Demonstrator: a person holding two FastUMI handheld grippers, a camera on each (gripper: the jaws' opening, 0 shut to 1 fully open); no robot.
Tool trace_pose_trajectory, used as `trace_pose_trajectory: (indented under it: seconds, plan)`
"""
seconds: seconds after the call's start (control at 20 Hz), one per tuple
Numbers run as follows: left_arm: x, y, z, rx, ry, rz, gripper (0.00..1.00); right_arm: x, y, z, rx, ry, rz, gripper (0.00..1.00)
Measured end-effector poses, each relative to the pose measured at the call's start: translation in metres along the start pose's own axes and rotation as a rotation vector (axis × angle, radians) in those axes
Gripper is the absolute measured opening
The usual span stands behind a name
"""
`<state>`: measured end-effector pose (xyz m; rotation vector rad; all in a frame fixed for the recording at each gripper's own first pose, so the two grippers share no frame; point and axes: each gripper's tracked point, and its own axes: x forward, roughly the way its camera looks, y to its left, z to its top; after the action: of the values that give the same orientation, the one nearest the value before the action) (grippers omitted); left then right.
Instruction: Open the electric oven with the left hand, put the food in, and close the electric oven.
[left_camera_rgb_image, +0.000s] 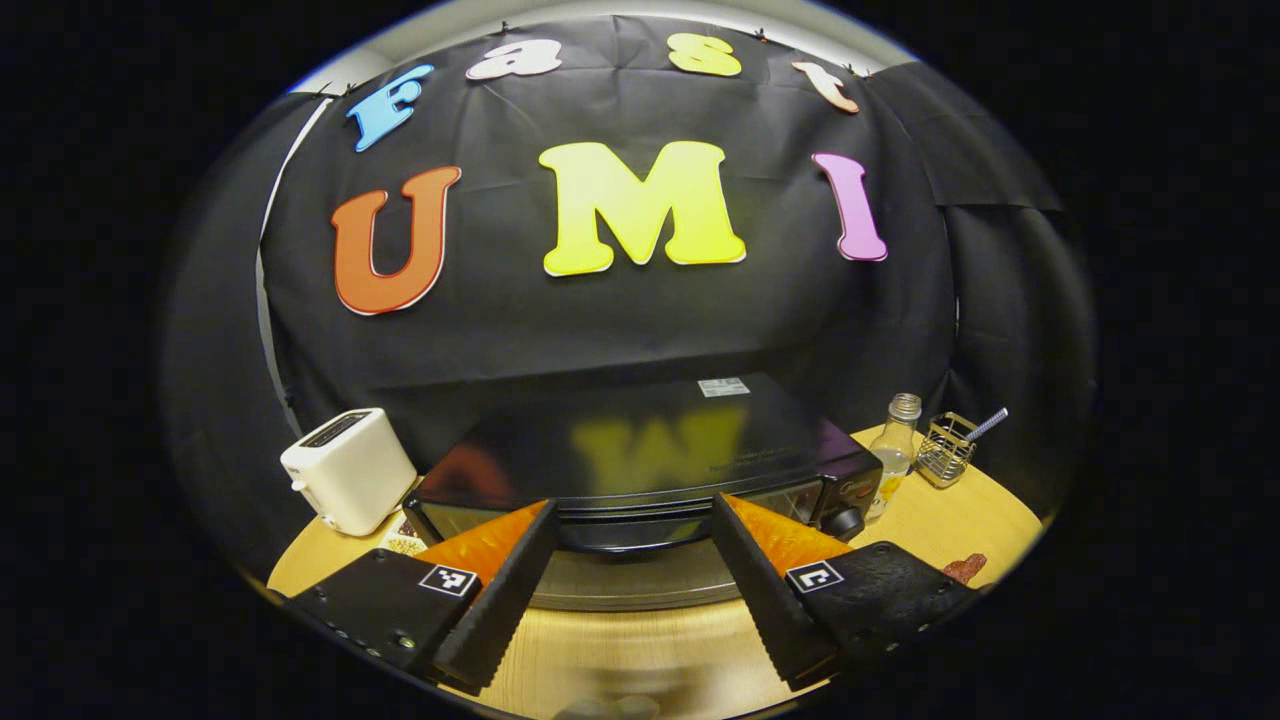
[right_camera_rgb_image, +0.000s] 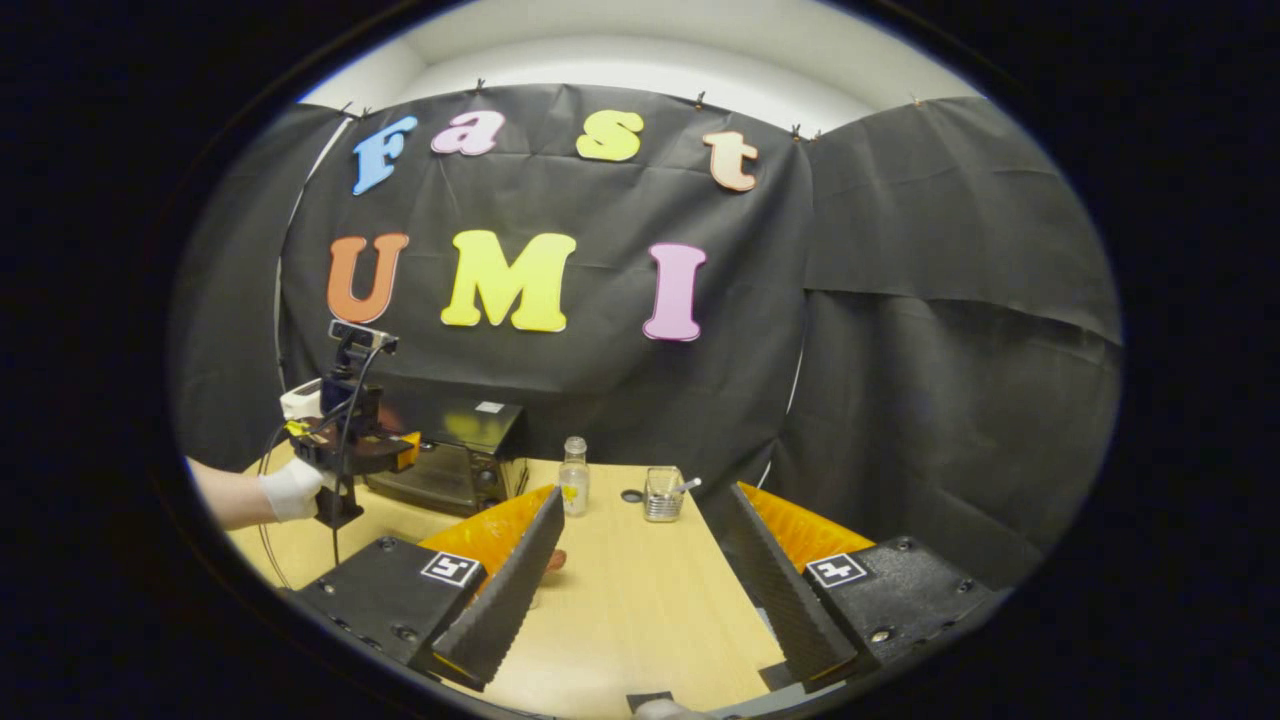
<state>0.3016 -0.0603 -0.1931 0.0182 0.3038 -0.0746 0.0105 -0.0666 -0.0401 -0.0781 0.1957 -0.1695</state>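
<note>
The black electric oven stands straight ahead in the left gripper view. Its dark handle runs along the top of the grey glass door; I cannot tell whether the door is ajar. My left gripper is open, with a finger on each side of the handle and not touching it. A reddish-brown piece of food lies on the table to the right. In the right gripper view, my right gripper is open and holds nothing, with the food just behind its left finger. A gloved hand holds the left gripper at the oven.
A white toaster stands left of the oven. A small glass bottle and a wire holder with a straw stand to its right. The wooden table stretches in front of the right gripper, with a dark cap near the holder.
</note>
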Motion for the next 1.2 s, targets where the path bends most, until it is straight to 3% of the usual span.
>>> trace_pose_trajectory:
  seconds: [0.45, 0.85, 1.2]
  plan:
    - [0.008, 0.004, -0.001, -0.026, 0.056, 0.01, 0.98, -0.005, -0.002, -0.002, -0.002, 0.004, 0.006, 1.0]
    - [-0.033, 0.001, -0.025, -0.028, 0.076, 0.001, 0.97, -0.015, -0.005, -0.009, 0.016, 0.002, 0.012, 1.0]
    - [-0.077, -0.005, -0.079, -0.03, 0.125, -0.02, 0.97, -0.024, 0.002, -0.017, 0.028, 0.013, 0.046, 1.0]
